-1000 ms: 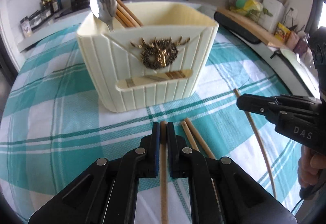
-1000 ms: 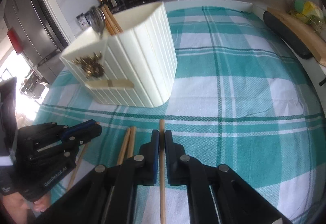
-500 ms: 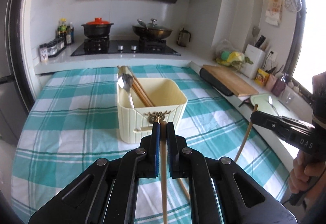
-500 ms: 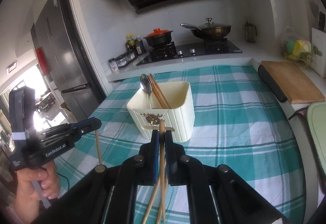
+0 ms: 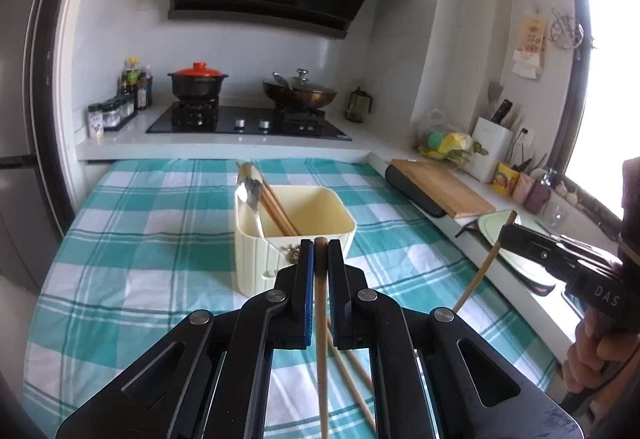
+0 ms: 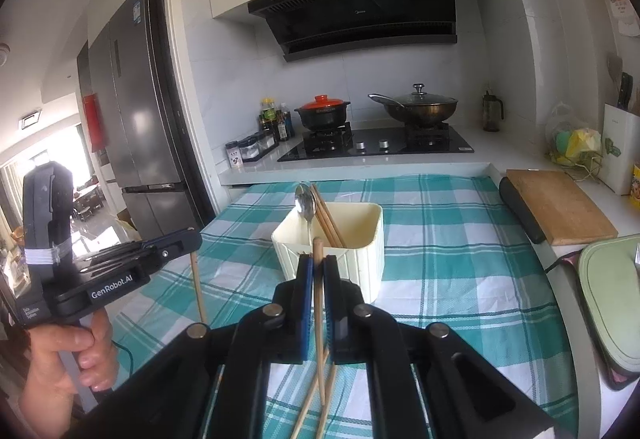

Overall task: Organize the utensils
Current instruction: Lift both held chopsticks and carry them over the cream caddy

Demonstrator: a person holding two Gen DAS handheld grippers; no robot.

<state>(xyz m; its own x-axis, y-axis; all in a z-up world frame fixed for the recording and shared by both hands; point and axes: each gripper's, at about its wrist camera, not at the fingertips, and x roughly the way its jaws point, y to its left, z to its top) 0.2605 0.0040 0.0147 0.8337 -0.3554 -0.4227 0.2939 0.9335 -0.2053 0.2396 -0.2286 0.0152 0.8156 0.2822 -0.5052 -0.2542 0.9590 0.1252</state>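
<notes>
A wooden chopstick (image 5: pixel 320 323) is pinched between the clenched jaws of the left gripper (image 5: pixel 320 251), its tip poking just past the blue pads at 12 o'clock and its shaft running back toward 6 o'clock under the camera. The right gripper (image 6: pixel 318 267) is likewise clamped on a second chopstick (image 6: pixel 319 319), whose top end stands above the fingertips while the rest hangs down and back. In the left wrist view the right gripper (image 5: pixel 505 235) shows at 3 o'clock with its chopstick (image 5: pixel 482 271) slanting down to the left; in the right wrist view the left gripper (image 6: pixel 192 239) shows at 9 o'clock, a hand (image 6: pixel 68 363) on its handle, its chopstick (image 6: pixel 198 287) hanging nearly upright. Straight ahead of both claws, at 12 o'clock and well apart from them, stands the cream utensil holder (image 5: pixel 260 259) on the teal checked tablecloth (image 5: pixel 140 239). A spoon (image 5: pixel 247 195) and several chopsticks in the holder (image 5: pixel 280 213) lean in its left rear corner. Two loose chopsticks (image 5: pixel 352 371) lie on the cloth below the left gripper, toward 6 o'clock. Beyond the table, at 12 o'clock, is a stove (image 5: pixel 248 125) carrying a black pot with a red lid (image 5: pixel 198 81) and a lidded wok (image 5: pixel 300 91); a wooden cutting board (image 5: pixel 440 187) lies at 2 o'clock.
</notes>
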